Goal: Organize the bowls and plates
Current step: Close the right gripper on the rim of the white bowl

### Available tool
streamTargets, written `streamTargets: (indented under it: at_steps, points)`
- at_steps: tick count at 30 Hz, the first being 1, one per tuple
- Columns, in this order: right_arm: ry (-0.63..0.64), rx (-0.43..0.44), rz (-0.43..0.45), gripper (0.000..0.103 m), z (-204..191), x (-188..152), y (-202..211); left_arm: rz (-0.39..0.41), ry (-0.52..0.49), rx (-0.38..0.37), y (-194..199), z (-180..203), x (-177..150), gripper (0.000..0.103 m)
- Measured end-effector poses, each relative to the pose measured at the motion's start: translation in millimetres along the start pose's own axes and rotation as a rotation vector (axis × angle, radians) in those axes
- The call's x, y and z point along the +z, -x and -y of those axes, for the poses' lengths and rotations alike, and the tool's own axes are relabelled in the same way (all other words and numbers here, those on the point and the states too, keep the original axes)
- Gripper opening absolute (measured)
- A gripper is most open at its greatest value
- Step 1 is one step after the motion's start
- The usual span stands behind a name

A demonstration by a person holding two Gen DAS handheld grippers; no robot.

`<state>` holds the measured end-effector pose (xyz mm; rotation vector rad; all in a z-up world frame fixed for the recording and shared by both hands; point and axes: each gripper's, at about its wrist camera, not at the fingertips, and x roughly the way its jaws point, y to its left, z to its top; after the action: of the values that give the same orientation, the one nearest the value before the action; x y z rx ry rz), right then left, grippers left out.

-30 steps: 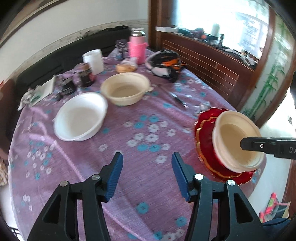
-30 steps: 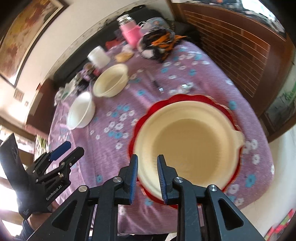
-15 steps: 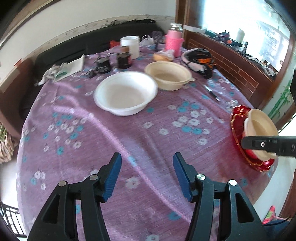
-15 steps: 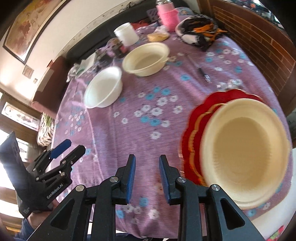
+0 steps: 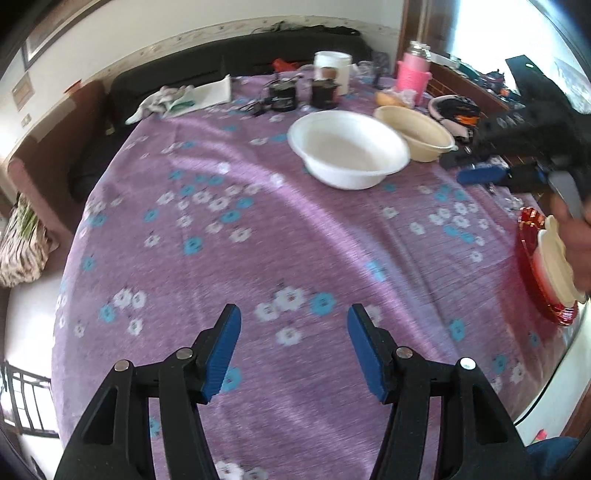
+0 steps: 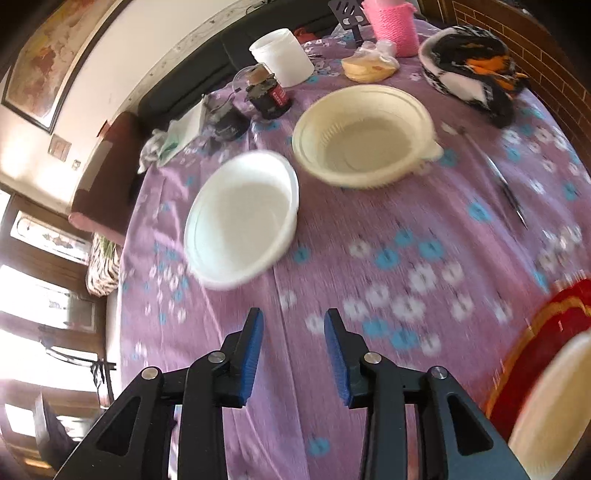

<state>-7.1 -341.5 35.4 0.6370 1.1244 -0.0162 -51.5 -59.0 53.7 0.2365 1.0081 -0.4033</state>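
A white bowl (image 6: 240,218) and a cream bowl (image 6: 364,136) sit side by side on the purple flowered tablecloth (image 6: 406,229). At the right edge, another cream bowl (image 6: 554,406) rests on stacked red plates (image 6: 554,317). My right gripper (image 6: 294,321) hovers over bare cloth in front of the white bowl; its jaws are opening with nothing between them. My left gripper (image 5: 293,325) stands open and empty over cloth, well short of the white bowl (image 5: 349,147). The left wrist view also shows the right gripper (image 5: 480,175) beside the cream bowl (image 5: 413,133), and the red plates (image 5: 532,266).
At the back of the table stand a white tub (image 6: 284,55), two dark jars (image 6: 267,92), a pink flask (image 6: 393,26), bagged bread (image 6: 369,66) and a black-orange bundle (image 6: 469,70). A thin utensil (image 6: 506,184) lies at the right. The table edge (image 5: 554,369) is close at the right.
Both grippers have swung left, away from the red plate stack and toward the white bowl. The right jaws have widened. The cream bowl stays on the red plates.
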Motion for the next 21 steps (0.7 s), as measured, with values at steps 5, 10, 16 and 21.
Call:
streamTargets:
  at_steps: [5,10,16,21]
  points:
    - [-0.050,-0.018,-0.008,0.038,-0.3,33.6,-36.0,-0.010,0.045,0.029,0.4,-23.1,-8.3,0.059]
    - [-0.098,-0.027,-0.031,0.038,2.8,51.2,-67.1,-0.019,0.067,0.042,-0.4,-33.3,-10.9,0.059]
    - [-0.113,0.001,-0.079,0.009,1.0,48.4,-86.7,-0.022,0.061,0.035,-2.2,-29.5,-9.4,0.059]
    - [-0.079,0.037,-0.084,0.007,-3.4,28.2,-64.0,-0.005,0.050,0.014,-2.1,-19.7,-2.7,0.059]
